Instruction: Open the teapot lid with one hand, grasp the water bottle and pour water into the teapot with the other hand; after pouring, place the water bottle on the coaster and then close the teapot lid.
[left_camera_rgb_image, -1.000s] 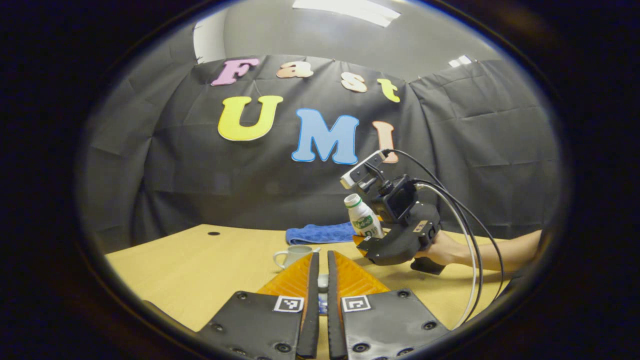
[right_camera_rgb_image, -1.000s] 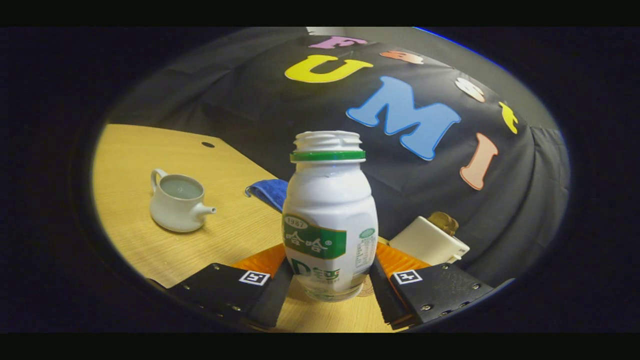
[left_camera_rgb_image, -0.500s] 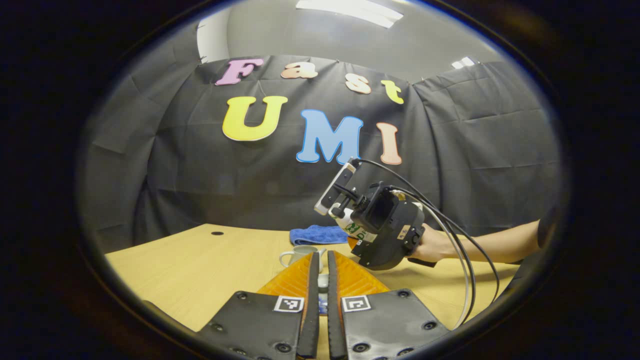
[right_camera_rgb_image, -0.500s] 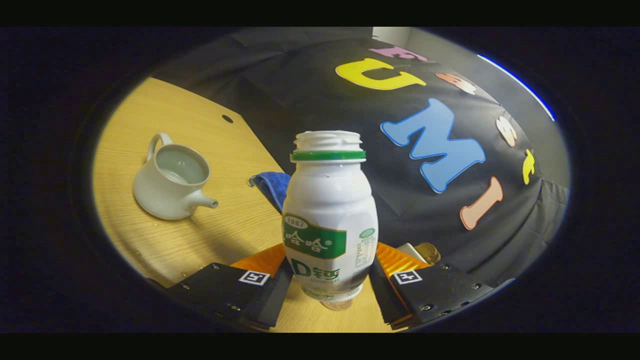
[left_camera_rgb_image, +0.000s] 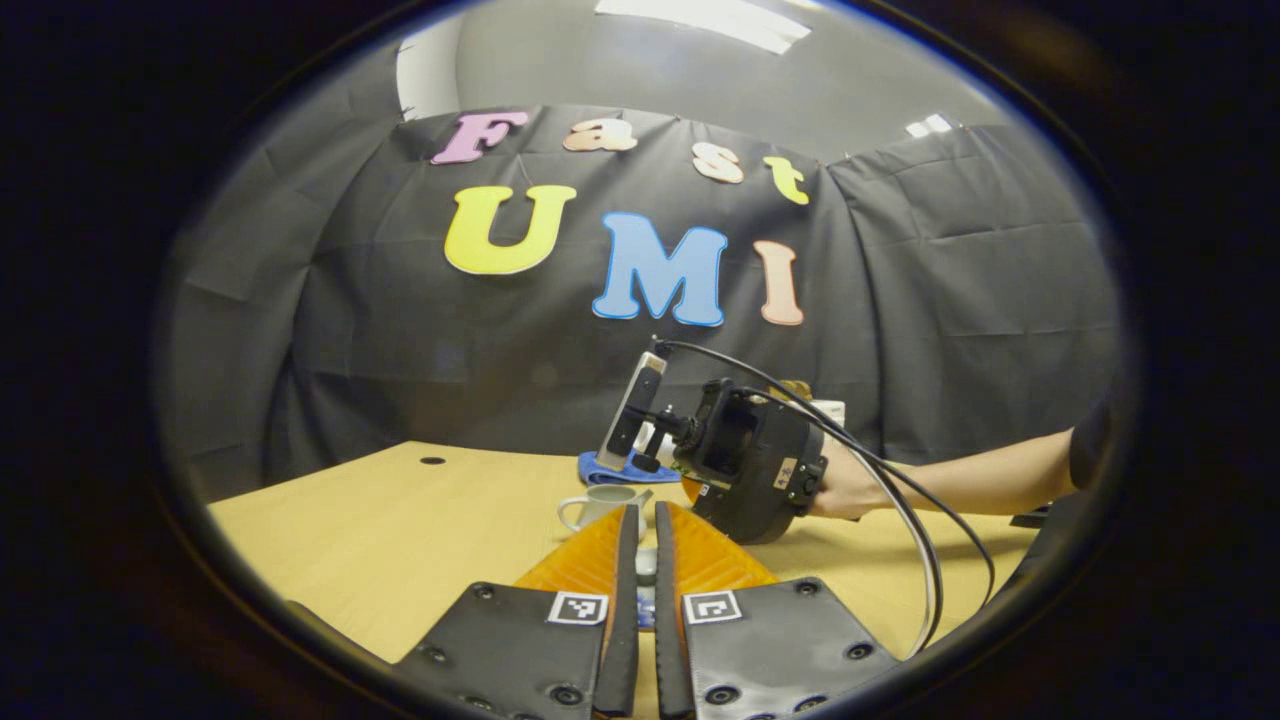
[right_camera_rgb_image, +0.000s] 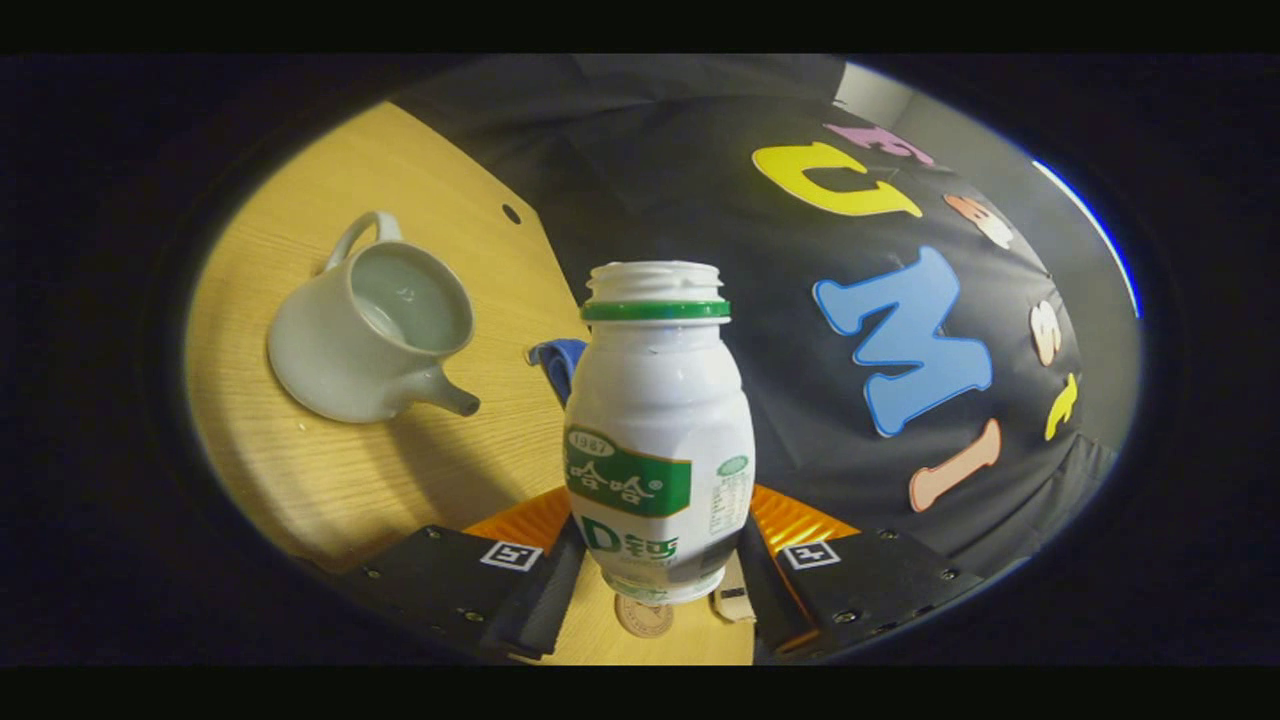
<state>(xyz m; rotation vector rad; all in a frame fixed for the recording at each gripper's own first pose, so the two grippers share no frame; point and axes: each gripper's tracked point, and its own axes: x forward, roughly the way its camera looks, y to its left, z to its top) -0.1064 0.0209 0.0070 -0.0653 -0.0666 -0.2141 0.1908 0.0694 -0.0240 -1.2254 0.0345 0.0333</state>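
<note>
Right tongs (right_camera_rgb_image: 655, 570) grip the bottle (right_camera_rgb_image: 655, 440) above the wooden table (right_camera_rgb_image: 330, 480); left tongs (left_camera_rgb_image: 640, 580) pinch a small object.

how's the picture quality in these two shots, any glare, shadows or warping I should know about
Left gripper view: bright ceiling light glares at the top, fisheye curves the table edge, and the right gripper casts a shadow on the wood. Right gripper view: the water bottle is sharp and evenly lit, the scene looks tilted, and the teapot throws a soft shadow on the table.
</note>
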